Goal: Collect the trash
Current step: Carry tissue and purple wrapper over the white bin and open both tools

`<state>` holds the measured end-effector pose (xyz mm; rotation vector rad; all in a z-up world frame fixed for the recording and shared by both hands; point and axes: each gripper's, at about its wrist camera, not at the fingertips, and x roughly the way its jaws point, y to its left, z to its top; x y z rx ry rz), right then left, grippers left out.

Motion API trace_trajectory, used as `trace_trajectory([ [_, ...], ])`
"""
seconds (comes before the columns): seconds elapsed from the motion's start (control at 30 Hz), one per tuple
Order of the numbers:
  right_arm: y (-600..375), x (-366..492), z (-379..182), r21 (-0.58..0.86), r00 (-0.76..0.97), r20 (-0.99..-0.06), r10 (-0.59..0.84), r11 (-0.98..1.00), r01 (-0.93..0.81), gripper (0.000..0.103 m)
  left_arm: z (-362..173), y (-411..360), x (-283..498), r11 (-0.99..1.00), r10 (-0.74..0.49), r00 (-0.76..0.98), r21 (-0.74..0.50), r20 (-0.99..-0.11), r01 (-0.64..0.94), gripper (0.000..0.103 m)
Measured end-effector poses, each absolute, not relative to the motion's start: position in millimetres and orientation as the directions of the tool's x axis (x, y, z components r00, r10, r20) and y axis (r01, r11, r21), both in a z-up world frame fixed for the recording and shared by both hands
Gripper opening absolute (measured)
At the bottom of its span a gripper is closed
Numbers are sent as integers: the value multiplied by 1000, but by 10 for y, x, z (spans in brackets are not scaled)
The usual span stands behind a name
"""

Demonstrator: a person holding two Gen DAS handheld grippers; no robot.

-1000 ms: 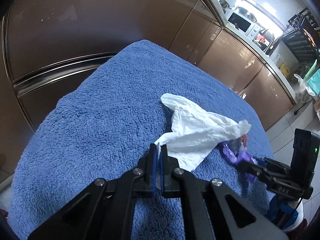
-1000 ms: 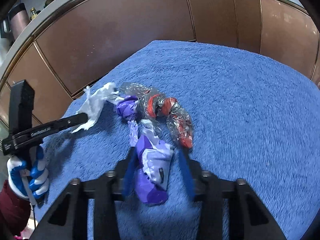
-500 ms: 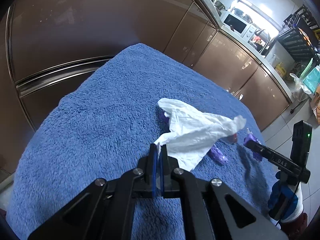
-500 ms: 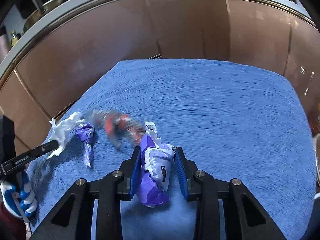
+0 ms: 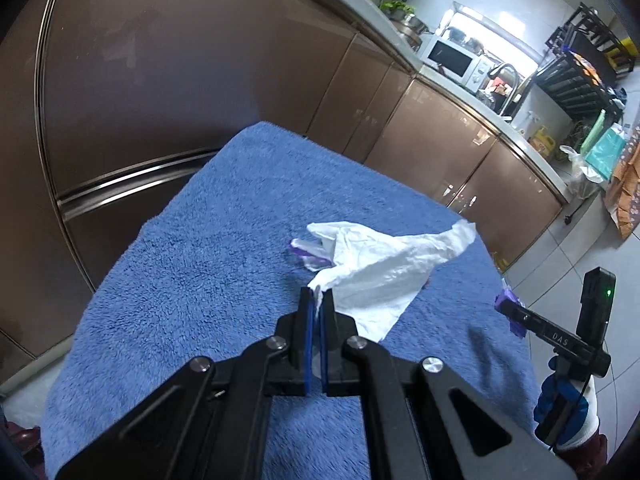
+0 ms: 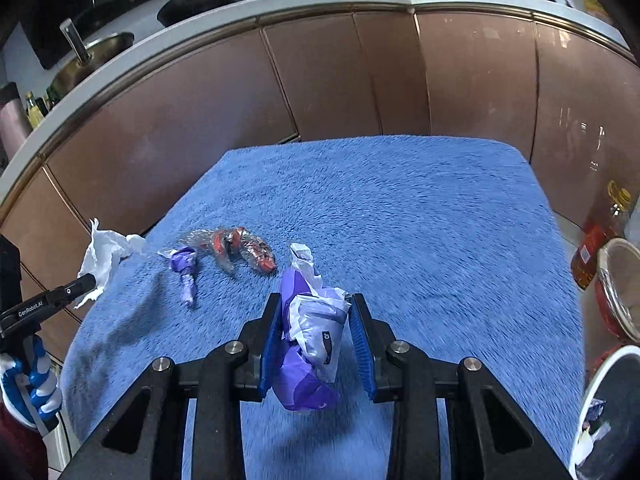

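My left gripper (image 5: 316, 294) is shut on a corner of a crumpled white tissue (image 5: 384, 268) and holds it above the blue towel (image 5: 208, 264). The tissue also shows in the right wrist view (image 6: 105, 258). My right gripper (image 6: 316, 308) is shut on a purple and white wrapper (image 6: 310, 332), lifted above the towel (image 6: 420, 216). A small twisted purple wrapper (image 6: 185, 272) and a clear wrapper with red print (image 6: 240, 250) lie on the towel left of it. The purple one peeks out behind the tissue in the left wrist view (image 5: 308, 254).
Brown kitchen cabinets (image 6: 320, 80) run behind the towel-covered table. A white-rimmed bin (image 6: 612, 412) with scraps in it stands at the lower right, with a red bowl (image 6: 620, 288) and an oil bottle (image 6: 600, 236) beside it. The right gripper's body shows in the left wrist view (image 5: 560, 340).
My right gripper has closed on the purple and white wrapper, lifted it and moved right, away from the other wrappers. My left gripper has risen with the tissue.
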<state>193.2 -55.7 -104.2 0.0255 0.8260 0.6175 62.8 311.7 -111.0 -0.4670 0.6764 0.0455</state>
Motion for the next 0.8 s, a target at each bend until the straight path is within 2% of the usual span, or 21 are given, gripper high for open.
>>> trace_trajectory([
  [0.43,-1373,1306,-667,275,641,-596,485,872,-404,31,-563,2567,392,935,-146,811,-347,-566,-73,2],
  [0.8,-2451,1011,-690,310,749,-563,349,929,-201,31,-319,1516,813,940,-300,769,-312,-564,138,2],
])
